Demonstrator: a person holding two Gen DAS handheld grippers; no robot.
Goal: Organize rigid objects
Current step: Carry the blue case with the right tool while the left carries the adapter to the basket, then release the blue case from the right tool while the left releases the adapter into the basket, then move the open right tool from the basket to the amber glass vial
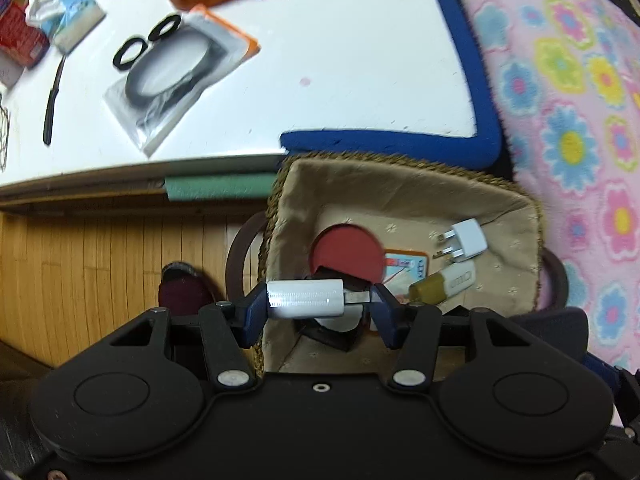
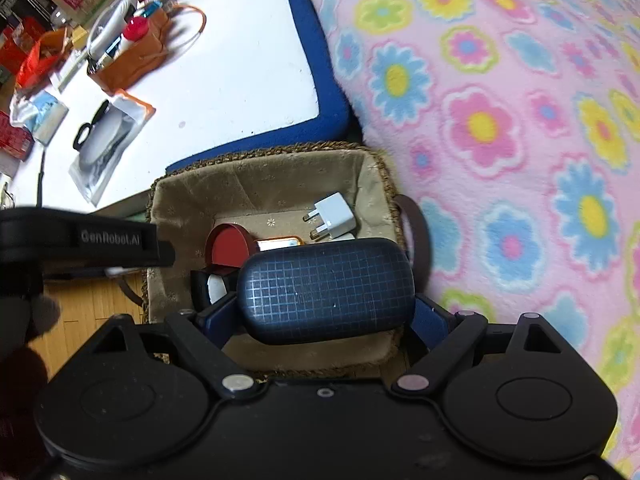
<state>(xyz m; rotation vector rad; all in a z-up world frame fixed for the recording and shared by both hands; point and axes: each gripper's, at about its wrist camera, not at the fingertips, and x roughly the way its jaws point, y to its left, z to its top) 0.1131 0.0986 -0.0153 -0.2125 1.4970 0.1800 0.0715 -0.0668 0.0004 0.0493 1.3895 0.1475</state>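
- A pink fleece blanket (image 2: 500, 120) printed with bright flowers fills the right side of both views; it seems to cover a bed, though what lies under it is hidden.
- A white bench (image 1: 320, 60) with a blue padded edge stands beyond, and a wooden floor (image 1: 100, 260) shows below it at the left.
- A woven basket (image 2: 384, 184) with a beige cloth lining sits between the bench and the blanket, below the bench top and just beside both.
- Both tools hover over the basket, so the step in hand looks like dropping items in.
- The right tool (image 2: 324, 312) is clamped on a dark blue case (image 2: 326, 290) with a fine grid pattern, held lengthwise above the near half of the basket.
- The left tool (image 1: 320, 304) is clamped end to end on a small white USB stick (image 1: 308, 298), also above the basket.
- Already inside lie a red round lid (image 1: 346, 254), a white plug adapter (image 1: 466, 244), and an orange-edged card (image 1: 406, 266).
- Next, each tool probably needs lowering toward a free patch of lining, then opening; the case needs the larger gap.
- Still on the bench are an orange pouch (image 2: 136, 60) and a bagged black ring (image 1: 168, 68).
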